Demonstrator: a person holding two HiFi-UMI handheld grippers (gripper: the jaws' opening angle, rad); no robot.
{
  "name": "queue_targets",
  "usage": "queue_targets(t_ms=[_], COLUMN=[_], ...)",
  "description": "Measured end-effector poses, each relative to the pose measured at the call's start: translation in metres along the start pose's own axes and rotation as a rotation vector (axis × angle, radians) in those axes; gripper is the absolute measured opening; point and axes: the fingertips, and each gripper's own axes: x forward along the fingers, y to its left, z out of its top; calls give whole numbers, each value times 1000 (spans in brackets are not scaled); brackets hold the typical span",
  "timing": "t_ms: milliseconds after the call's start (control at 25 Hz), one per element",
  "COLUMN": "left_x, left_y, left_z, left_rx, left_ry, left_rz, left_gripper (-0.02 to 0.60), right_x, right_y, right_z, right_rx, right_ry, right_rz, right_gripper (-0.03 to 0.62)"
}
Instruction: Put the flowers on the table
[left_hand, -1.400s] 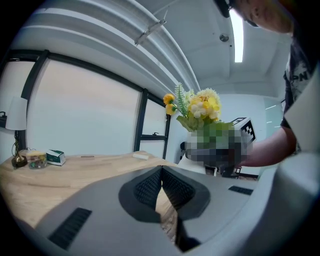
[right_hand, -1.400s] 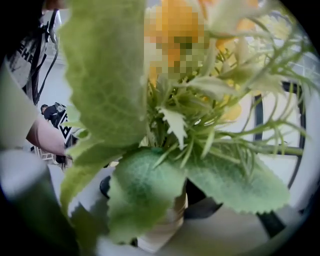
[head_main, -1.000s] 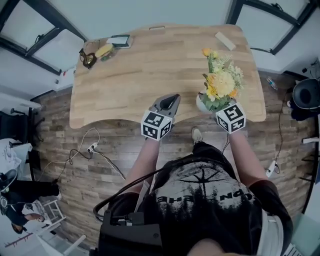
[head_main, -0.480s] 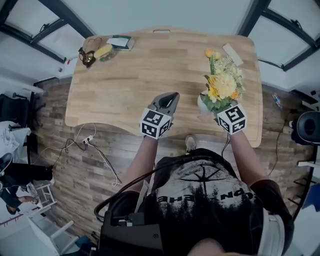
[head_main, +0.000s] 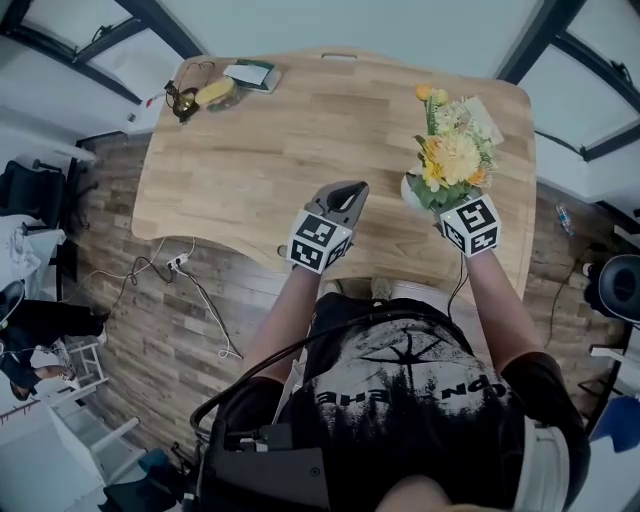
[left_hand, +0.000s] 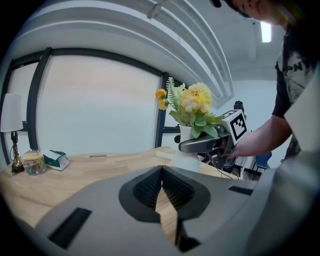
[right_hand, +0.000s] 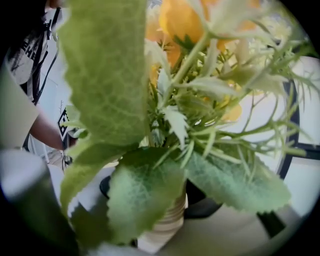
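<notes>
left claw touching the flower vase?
Apart. Head view shows tabletop between the left claw and the vase; left gripper view shows the vase well ahead of it.

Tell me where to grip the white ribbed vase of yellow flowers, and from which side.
Grip the white ribbed vase round its body, below the leaves, coming level from the side. It is upright, and the yellow flowers spread wide over its mouth, blocking a top approach. The right gripper holds it this way.
</notes>
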Motion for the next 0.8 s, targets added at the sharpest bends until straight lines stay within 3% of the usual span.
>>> queue_targets(t_ms=[400,800], left_x=[6,31], left_y=[45,70], left_z=[4,-2], left_rx=[-37,-74], left_ry=[-3,24], left_rz=[6,-46], left_gripper=[14,14], right_x=[58,123], right_y=[-16,-37], right_z=[-6,-3], right_rx=[-5,-5], right_ry=[2,-8], right_rz=[-15,-21], right_gripper=[252,252])
